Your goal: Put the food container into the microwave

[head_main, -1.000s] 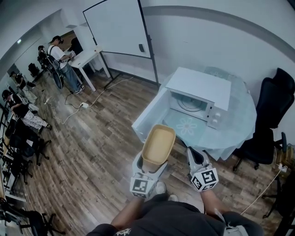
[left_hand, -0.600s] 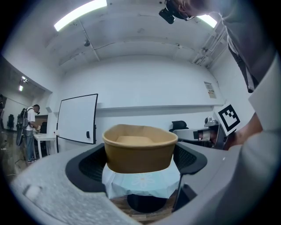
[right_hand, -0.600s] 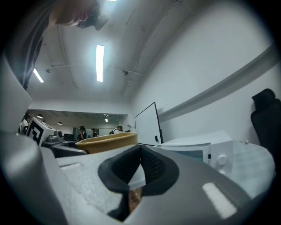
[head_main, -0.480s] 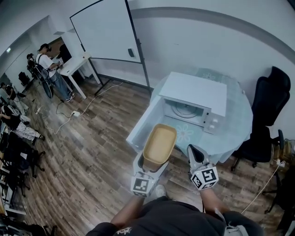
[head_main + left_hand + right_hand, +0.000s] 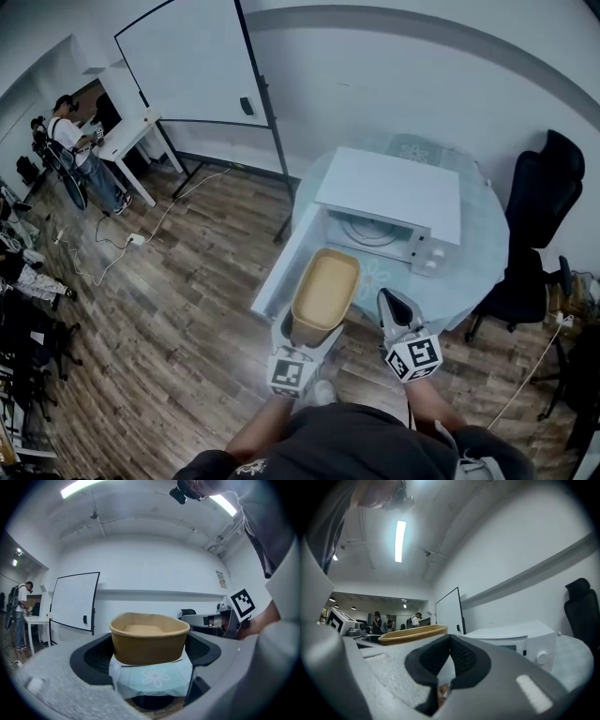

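Ahead, the whiteboard [image 5: 192, 66] fills the upper left of the head view, well out of your way, and so is the chair [image 5: 544, 216] at the right edge. The table [image 5: 487, 253] sits right of centre with the microwave [image 5: 394, 192] on it, its mouth open and facing you. Its door [image 5: 281, 272] hangs out to the left of the cavity [image 5: 361, 230], reaching down toward centre frame. That door is the one thing to mind. The container [image 5: 325, 291] looks to overlap the door's near edge, though from this steep angle I can't tell whether it is above it or just beside it.

The container is at centre frame, held in the air, with its long axis running up-frame toward the cavity. The cavity lies just above and a touch right of its far end. So the move reads as forward and slightly right, keeping off the door.

Your left gripper [image 5: 307, 337] carries it, jaws clamped on the two sides of its near end. In the left gripper view it sits level. Your right gripper [image 5: 387, 302] is just right of the container, jaws pressed together on nothing, with no job yet.
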`<state>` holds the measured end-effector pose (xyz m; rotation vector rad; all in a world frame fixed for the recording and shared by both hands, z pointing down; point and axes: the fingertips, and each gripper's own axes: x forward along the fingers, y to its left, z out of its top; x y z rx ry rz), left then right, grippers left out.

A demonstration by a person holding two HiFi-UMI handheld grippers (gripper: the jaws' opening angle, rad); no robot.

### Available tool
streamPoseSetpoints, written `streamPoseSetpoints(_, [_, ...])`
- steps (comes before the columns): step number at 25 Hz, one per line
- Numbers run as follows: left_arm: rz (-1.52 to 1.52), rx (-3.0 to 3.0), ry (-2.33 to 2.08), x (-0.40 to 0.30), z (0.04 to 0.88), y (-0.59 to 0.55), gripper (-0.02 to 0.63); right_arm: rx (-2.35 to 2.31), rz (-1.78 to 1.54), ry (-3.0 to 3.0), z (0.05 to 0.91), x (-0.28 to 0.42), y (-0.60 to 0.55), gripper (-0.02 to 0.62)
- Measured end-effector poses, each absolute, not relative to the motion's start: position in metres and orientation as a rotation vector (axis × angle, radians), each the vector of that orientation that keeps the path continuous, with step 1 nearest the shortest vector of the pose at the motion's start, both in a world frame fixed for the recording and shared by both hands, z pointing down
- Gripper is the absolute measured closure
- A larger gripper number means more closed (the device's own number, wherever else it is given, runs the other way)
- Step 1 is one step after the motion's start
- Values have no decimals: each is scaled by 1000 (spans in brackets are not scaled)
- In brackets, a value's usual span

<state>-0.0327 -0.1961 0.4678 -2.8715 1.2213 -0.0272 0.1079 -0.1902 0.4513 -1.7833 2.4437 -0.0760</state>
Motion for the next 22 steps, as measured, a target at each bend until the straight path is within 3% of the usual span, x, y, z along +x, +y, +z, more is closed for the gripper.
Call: streamPoseSetpoints(22, [-30, -3003, 974, -13, 497, -256, 117, -1981, -51, 2377, 457, 107, -232, 594])
